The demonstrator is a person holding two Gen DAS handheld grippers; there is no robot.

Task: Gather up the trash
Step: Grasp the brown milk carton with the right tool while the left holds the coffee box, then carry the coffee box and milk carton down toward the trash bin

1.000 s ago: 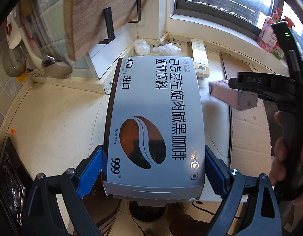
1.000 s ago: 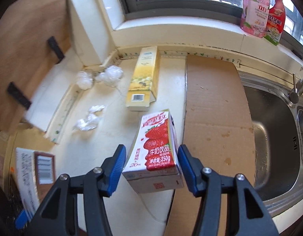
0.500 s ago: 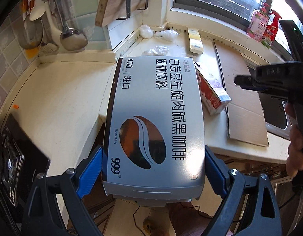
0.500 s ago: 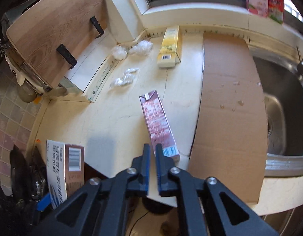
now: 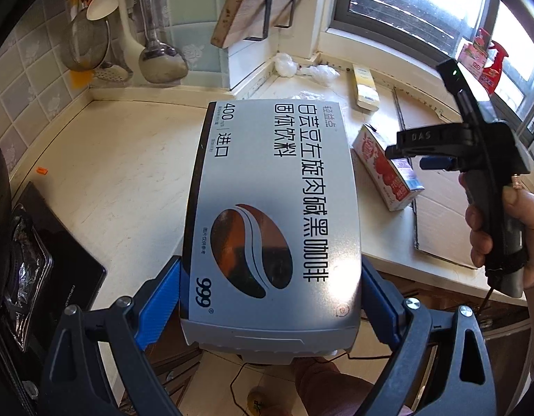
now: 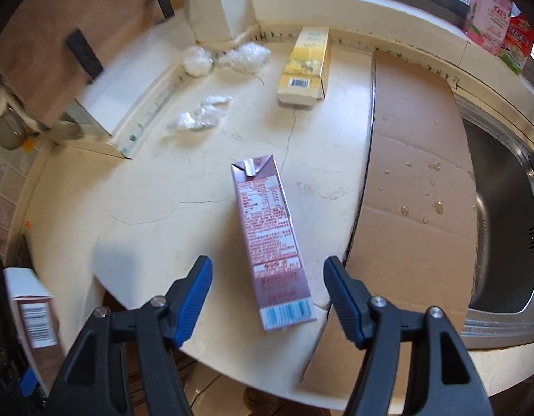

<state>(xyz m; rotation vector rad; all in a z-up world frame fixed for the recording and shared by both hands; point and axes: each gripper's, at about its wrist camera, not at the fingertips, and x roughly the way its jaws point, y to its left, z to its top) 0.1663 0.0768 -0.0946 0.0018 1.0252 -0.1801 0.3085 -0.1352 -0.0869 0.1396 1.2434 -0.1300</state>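
Grey coffee box (image 5: 272,222): "999" with ® at the near end beside the bean graphic; "400" and "进口" along the dark-edged side; large "白芸豆左旋肉碱黑咖啡" and "固体饮料"; small brand mark "轻益点" at the far end, only roughly readable; black housing of the right gripper (image 5: 437,164), seen from the left wrist: embossed "DAS"; pink milk carton (image 6: 272,239): dense print panel, blue barcode at its near end, too blurred to read; yellow box (image 6: 305,66): barcode only, text illegible.

Silver coffee box (image 5: 273,222) held aloft; pink milk carton (image 6: 270,239) lies flat on counter.
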